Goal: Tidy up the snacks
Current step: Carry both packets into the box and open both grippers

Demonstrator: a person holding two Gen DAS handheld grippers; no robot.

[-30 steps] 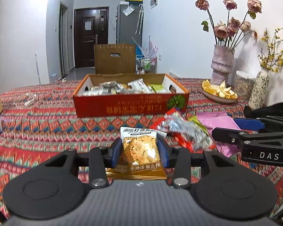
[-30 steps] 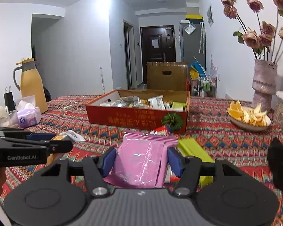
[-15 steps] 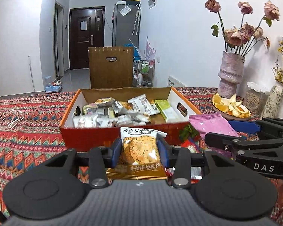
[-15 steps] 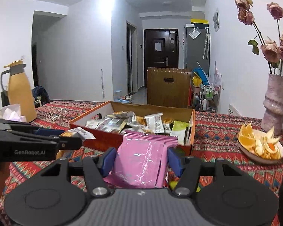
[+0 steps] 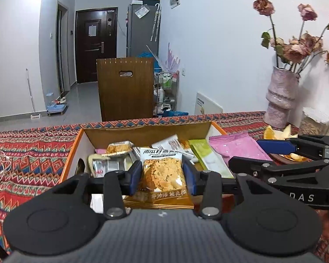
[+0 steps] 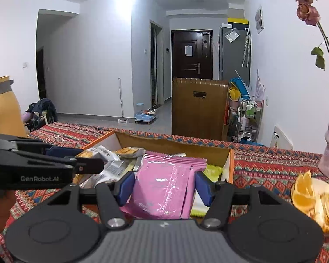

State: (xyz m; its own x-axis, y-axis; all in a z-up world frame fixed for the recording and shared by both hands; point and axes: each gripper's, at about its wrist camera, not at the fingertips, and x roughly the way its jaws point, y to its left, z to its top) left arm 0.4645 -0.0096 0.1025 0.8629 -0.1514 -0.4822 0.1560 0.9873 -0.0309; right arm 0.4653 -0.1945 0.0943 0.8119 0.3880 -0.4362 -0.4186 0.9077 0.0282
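My left gripper [image 5: 162, 176] is shut on a biscuit packet [image 5: 162, 175], white on top and gold below, held over the near side of the open cardboard box [image 5: 147, 131]. My right gripper [image 6: 164, 185] is shut on a pink foil packet [image 6: 164, 186], held over the right part of the same box [image 6: 171, 141]. The box holds several wrapped snacks, among them a green packet [image 5: 205, 155]. In the left wrist view the pink packet [image 5: 234, 148] and the right gripper's fingers [image 5: 276, 146] show at the right. In the right wrist view the left gripper's fingers [image 6: 61, 151] reach in from the left.
The table wears a patterned red cloth [image 5: 30, 153]. A plate of orange pieces [image 6: 313, 199] and a pink vase of dried roses [image 5: 281, 100] stand at the right. A yellow flask [image 6: 5, 107] is at the far left. A wooden chair back [image 5: 126, 87] rises behind the table.
Both grippers, each still holding its packet, have moved forward from the loose snacks on the cloth to above the box. The box now fills the view below the fingers.
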